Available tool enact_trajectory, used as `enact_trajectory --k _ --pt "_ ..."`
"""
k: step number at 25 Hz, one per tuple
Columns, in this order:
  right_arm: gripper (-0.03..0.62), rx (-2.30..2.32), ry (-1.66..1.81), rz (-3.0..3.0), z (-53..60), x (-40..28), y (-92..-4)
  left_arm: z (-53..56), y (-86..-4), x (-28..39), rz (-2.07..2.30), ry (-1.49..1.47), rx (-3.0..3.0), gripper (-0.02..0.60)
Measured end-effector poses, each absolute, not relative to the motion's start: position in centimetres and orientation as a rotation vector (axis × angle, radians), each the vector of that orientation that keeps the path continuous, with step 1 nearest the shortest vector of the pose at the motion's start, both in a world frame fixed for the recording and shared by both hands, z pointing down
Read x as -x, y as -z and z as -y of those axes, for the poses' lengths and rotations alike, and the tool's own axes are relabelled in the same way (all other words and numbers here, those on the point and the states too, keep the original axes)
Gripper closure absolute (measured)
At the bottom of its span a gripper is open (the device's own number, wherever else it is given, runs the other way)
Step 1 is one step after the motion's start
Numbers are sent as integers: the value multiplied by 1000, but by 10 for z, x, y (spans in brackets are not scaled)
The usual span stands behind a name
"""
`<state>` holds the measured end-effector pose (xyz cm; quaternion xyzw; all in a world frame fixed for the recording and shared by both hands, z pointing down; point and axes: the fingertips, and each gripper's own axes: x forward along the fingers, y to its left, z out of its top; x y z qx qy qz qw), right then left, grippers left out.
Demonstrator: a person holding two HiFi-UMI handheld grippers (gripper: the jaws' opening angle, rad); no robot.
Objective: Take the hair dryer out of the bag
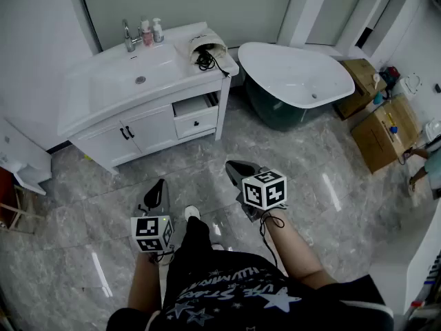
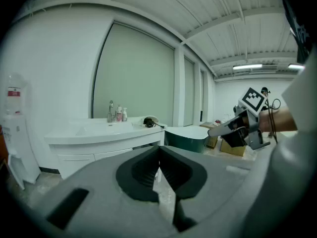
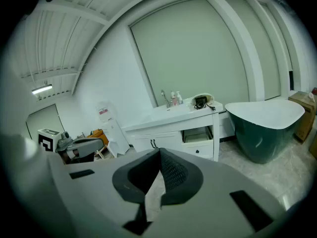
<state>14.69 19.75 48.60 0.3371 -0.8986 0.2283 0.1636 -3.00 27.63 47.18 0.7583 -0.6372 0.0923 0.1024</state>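
Note:
A cream bag [image 1: 209, 45] lies on the right end of the white vanity counter [image 1: 103, 81], its mouth facing forward, with the black hair dryer and its cord [image 1: 204, 61] showing at the opening. The same bag [image 2: 151, 120] [image 3: 202, 99] is small and far in both gripper views. My left gripper [image 1: 157, 188] is held over the floor well short of the vanity, jaws shut and empty. My right gripper [image 1: 236, 169] is beside it to the right, also shut with nothing in it. Each gripper sees the other: the right gripper [image 2: 218, 130], the left gripper [image 3: 94, 144].
A faucet [image 1: 129, 36] and small bottles [image 1: 152, 31] stand behind the sink basin. One vanity drawer [image 1: 195, 114] is pulled open. A freestanding bathtub [image 1: 296, 81] stands right of the vanity, cardboard boxes [image 1: 380, 126] beyond it. A white appliance [image 1: 21, 161] sits at left. Glossy marble floor lies between me and the vanity.

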Motion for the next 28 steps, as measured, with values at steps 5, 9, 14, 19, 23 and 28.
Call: enact_trajectory --k 5,9,14,19,23,28 --pt "592 -961 -649 2560 -219 -154 -487 -300 -472 20 1880 -278 -2250 560" --pt "592 -956 -641 2563 -230 -158 -486 -315 -474 18 1893 -282 -2236 560" --pt "592 -955 -640 2572 -238 -158 -485 -324 -473 17 1895 -274 -2235 560" --pt "591 -952 -654 2620 -239 -155 -480 -324 -469 15 1869 -234 -2258 560" --pt "589 -979 -682 2649 -226 -153 -481 -310 -470 22 1860 -200 -2259 557" --pt "447 -995 -705 2615 -196 -144 -495 -278 -488 38 1837 -205 -2231 410"
